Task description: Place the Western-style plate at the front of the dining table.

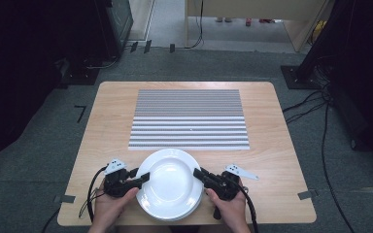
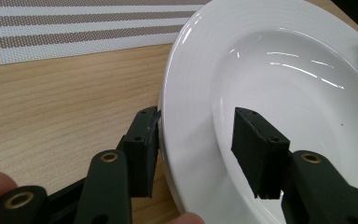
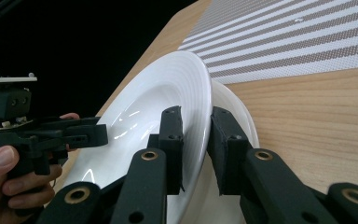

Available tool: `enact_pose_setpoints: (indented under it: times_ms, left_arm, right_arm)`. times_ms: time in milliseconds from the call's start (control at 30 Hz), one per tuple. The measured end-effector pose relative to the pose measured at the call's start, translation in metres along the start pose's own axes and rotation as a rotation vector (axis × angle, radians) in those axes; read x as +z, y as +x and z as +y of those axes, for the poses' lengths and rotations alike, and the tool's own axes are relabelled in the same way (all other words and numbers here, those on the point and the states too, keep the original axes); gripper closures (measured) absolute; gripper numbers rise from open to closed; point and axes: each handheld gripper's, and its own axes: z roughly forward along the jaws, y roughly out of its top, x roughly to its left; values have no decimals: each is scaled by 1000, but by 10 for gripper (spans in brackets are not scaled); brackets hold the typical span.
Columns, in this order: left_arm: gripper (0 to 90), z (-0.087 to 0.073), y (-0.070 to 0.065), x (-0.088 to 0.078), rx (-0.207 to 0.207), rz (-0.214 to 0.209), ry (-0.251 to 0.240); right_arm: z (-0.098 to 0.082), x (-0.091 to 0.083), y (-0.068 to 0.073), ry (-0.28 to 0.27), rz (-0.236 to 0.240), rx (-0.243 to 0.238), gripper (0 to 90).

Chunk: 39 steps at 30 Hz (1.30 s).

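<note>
Both claws straddle the top plate's [image 1: 167,180] rim: right claw [image 3: 196,140] clamped on it, left claw [image 2: 193,149] apart, one jaw outside, one inside.

striped mat [image 1: 189,119] flat, mid table [image 1: 281,145]; cables [image 1: 320,141] on floor, rt side

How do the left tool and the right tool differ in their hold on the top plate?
The right tool is pinched shut on the top plate, at its right rim; the left tool straddles the left rim with a gap, its inner jaw not touching. In its own view the right tool has the rim lifted off a lower plate. Both point inward at the plate.
</note>
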Motion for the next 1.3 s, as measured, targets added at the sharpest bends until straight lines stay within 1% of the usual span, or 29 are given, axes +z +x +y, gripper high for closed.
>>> enact_pose_setpoints:
  times_ms: [100,133,167,400,433,467,500,533,633,733,767,800,900,967,1067,1133,1200,1267,1300]
  left_arm:
    - [533,-1,-1,0,4,8,-10]
    - [534,-1,-1,0,4,8,-10]
    - [535,-1,-1,0,3,11,-14]
    - [577,-3,-3,-1,5,35,-25]
    - [585,-4,-4,-3,2,38,-36]
    - [589,-4,-4,-3,2,38,-36]
    - [589,-5,-3,-5,-14,24,-41]
    - [591,-6,-3,-5,-18,20,-43]
    - [599,-8,-3,-7,-23,19,-48]
    - [611,-9,-3,-8,-23,27,-60]
    - [619,-10,-3,-9,-35,25,-76]
    - [628,-10,-3,-9,-35,25,-76]
    - [646,-13,-2,-10,-53,22,-99]
    - [649,-13,-1,-10,-55,17,-102]
    - [651,-14,-2,-10,-45,23,-118]
    - [656,-14,0,-12,-55,14,-133]
    - [675,-14,1,-14,-79,-16,-158]
    - [679,-13,0,-15,-72,-15,-169]
    - [680,-14,0,-15,-75,-19,-172]
  right_arm:
    - [-1,1,3,-25,12,-24,775]
    - [-1,1,3,-25,12,-24,775]
    - [-2,1,4,-37,18,-36,774]
    - [-3,4,3,-45,5,-48,768]
    - [-3,5,3,-48,5,-51,768]
    - [-3,5,3,-48,5,-51,768]
    - [-2,6,4,-48,2,-59,767]
    - [-2,6,4,-49,2,-60,767]
    - [-2,8,4,-54,-3,-62,767]
    - [-3,9,4,-57,-8,-60,766]
    - [-3,10,4,-59,-15,-55,765]
    - [-3,10,4,-59,-15,-55,765]
    - [-3,12,5,-61,-20,-42,769]
    - [-3,12,6,-65,-24,-43,768]
    - [-4,12,8,-74,-35,-37,768]
    - [-5,12,8,-85,-27,-32,772]
    - [-5,12,8,-90,-24,-23,773]
    - [-4,11,7,-96,-13,-8,777]
    - [-4,11,7,-98,-13,-9,777]
